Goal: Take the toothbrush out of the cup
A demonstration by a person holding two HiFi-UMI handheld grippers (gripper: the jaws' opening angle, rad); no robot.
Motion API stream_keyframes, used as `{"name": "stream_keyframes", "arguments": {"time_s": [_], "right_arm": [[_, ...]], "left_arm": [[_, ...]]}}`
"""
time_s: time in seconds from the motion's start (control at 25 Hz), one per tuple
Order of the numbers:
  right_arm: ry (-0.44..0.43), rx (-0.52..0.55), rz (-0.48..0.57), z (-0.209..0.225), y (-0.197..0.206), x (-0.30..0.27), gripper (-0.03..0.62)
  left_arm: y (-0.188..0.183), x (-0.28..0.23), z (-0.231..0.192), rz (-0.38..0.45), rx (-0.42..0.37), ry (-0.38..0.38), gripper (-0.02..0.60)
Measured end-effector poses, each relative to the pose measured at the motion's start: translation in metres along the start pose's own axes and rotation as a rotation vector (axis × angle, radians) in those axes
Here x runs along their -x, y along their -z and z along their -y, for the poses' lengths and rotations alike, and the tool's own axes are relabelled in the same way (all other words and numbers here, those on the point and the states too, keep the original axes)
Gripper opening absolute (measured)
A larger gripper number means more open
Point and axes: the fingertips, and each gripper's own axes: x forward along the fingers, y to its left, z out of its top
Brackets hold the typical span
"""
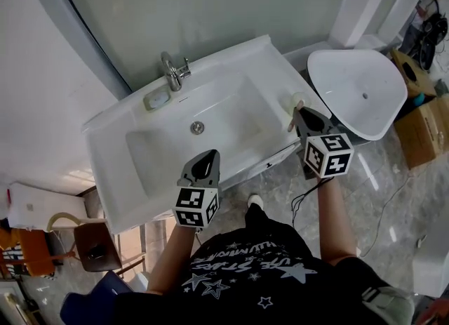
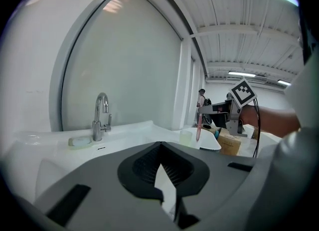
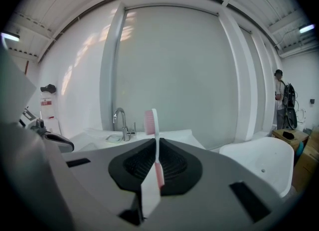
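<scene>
right gripper (image 3: 156,140) shut on toothbrush (image 3: 150,121) at the sink's right edge

closest to the lens, the right gripper's grey jaws are seen pressed together on the toothbrush. it is pinched at its white neck. the pink bristle head is held upright above the tips, and the pink handle runs down between the jaws.

from the head view, this gripper is held over the right-hand rim of the white sink (image 1: 116,121). the cup (image 1: 298,99) stands on that rim just beyond the jaw tips.

in the left gripper view the toothbrush is seen hanging upright just beside the cup, not inside it. whether its lower end touches anything cannot be told.

the left gripper (image 2: 161,143) is held over the front edge of the sink, pointed toward the bowl. its jaws are closed tip to tip and nothing is gripped between them.

a chrome faucet (image 1: 174,71) stands at the back of the sink, and a soap dish (image 1: 158,97) lies just beside it. the drain (image 1: 198,128) is seen in the middle of the bowl. a second white basin (image 1: 358,92) sits well to the right of the sink.
</scene>
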Motion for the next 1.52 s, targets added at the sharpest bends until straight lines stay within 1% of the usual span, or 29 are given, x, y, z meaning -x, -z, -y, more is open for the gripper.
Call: {"name": "stream_keyframes", "arguments": {"time_s": [0.44, 0.72, 1.0, 1.28, 1.4, 1.52], "right_arm": [[0.03, -0.027, -0.036, -0.07, 0.047, 0.066, 0.031], [0.058, -0.072, -0.067, -0.108, 0.083, 0.112, 0.031], [0.085, -0.115, -0.09, -0.138, 0.113, 0.159, 0.031], [0.119, -0.129, -0.134, -0.166, 0.154, 0.213, 0.031], [0.118, -0.132, -0.161, -0.172, 0.171, 0.23, 0.031], [0.129, -0.138, -0.164, -0.168, 0.179, 0.246, 0.031]], "left_arm": [[0.035, 0.077, 0.0, -0.011, 0.013, 0.048, 0.015], [0.058, 0.124, 0.011, -0.025, 0.007, 0.088, 0.015], [0.078, 0.168, 0.025, -0.047, 0.0, 0.13, 0.015], [0.11, 0.203, 0.048, -0.079, -0.004, 0.189, 0.015], [0.123, 0.211, 0.059, -0.095, -0.005, 0.195, 0.015], [0.128, 0.218, 0.072, -0.095, -0.004, 0.203, 0.015]]}}
